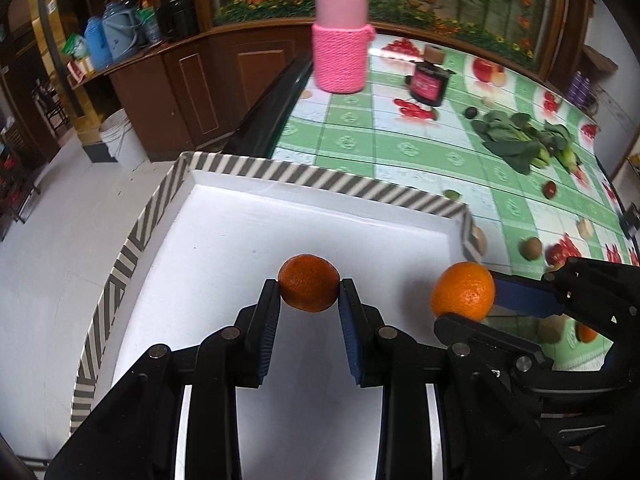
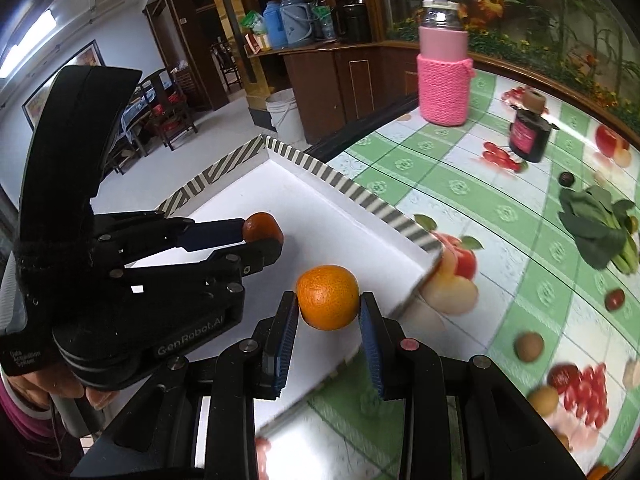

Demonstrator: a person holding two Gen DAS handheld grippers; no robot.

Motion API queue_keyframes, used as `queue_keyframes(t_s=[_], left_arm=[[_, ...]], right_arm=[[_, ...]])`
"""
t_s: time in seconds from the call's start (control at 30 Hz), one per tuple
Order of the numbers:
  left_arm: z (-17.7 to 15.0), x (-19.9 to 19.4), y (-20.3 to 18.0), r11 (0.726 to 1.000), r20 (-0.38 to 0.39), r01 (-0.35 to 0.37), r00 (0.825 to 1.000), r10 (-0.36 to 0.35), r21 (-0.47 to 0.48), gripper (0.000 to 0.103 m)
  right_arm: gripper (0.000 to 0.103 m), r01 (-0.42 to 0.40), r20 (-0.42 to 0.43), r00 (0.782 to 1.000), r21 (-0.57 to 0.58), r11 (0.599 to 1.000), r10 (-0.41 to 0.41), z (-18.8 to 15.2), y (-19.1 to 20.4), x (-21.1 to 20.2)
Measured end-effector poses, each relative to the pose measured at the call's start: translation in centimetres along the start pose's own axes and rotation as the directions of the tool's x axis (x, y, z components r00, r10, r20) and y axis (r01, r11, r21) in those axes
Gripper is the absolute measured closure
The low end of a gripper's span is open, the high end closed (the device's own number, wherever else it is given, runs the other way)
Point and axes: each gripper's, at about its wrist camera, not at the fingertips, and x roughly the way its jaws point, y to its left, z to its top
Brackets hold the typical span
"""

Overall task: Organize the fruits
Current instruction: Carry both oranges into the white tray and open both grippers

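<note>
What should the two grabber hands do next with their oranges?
Probably lower and open. The left gripper pinches a darker round orange above the white floor of the stripe-edged box, so it looks ready to release. The right gripper, holding a brighter round orange over the box's corner, could follow.

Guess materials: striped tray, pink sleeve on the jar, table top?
Striped tray: likely cardboard, matte white inside, printed striped rim, thin folded walls. Pink sleeve: knitted yarn, visible ribbed stitches. Table top: probably glossy vinyl or glass over a fruit print; it shows reflections.
</note>
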Motion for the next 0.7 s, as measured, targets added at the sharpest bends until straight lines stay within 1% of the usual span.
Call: queue_keyframes(t_s=[0.2,0.3,0.4,0.47,0.53,0.57,0.6,0.63,0.67,0.7], left_arm=[[0.1,1.3,0.5,1.000,-0.024,-0.022,0.999,0.021,-0.018,0.075],[0.3,1.4,0.4,0.999,-0.013,-0.040,0.999,0.040,-0.009,0.075],[0.4,1.5,0.7,0.999,-0.015,-0.031,0.999,0.031,-0.030,0.075],[0.3,1.5,0.8,0.999,-0.014,-0.037,0.999,0.037,-0.033,0.074],[0.2,1.4,0.9,0.998,-0.011,-0.044,0.999,0.044,-0.036,0.073],[0.1,1.4,1.0,0.998,-0.011,-0.045,0.999,0.045,-0.039,0.068],[0.0,1.3,1.1,0.998,-0.010,-0.048,0.999,0.047,-0.042,0.060],[0.0,1.2,1.1,0.998,-0.005,-0.050,0.999,0.049,-0.043,0.056],[-0.1,1.0,1.1,0.998,0.004,-0.053,0.999,0.054,-0.042,0.050],[-0.2,0.8,1.0,0.998,0.012,-0.057,0.998,0.058,-0.041,0.047]], right_arm=[[0.071,0.014,-0.021,1.000,-0.014,1.000,-0.014,0.6,0.1,1.9],[0.071,0.036,-0.032,0.999,-0.023,0.999,-0.036,0.7,0.0,2.6],[0.070,0.028,-0.037,0.999,-0.021,0.999,-0.029,0.7,-0.2,3.2],[0.070,0.022,-0.040,0.999,-0.029,0.999,-0.023,0.6,-0.1,3.3],[0.066,0.010,-0.041,0.999,-0.024,1.000,-0.011,0.5,-0.1,3.2],[0.065,0.006,-0.035,0.999,-0.019,1.000,-0.007,0.5,-0.1,2.9],[0.062,0.005,-0.030,1.000,-0.017,1.000,-0.006,0.5,-0.1,2.7],[0.058,0.006,-0.025,1.000,-0.014,1.000,-0.006,0.4,-0.1,2.4],[0.058,0.005,-0.017,1.000,-0.006,1.000,-0.005,0.3,-0.2,1.9],[0.058,0.004,-0.011,1.000,-0.001,1.000,-0.004,0.2,-0.3,1.4]])
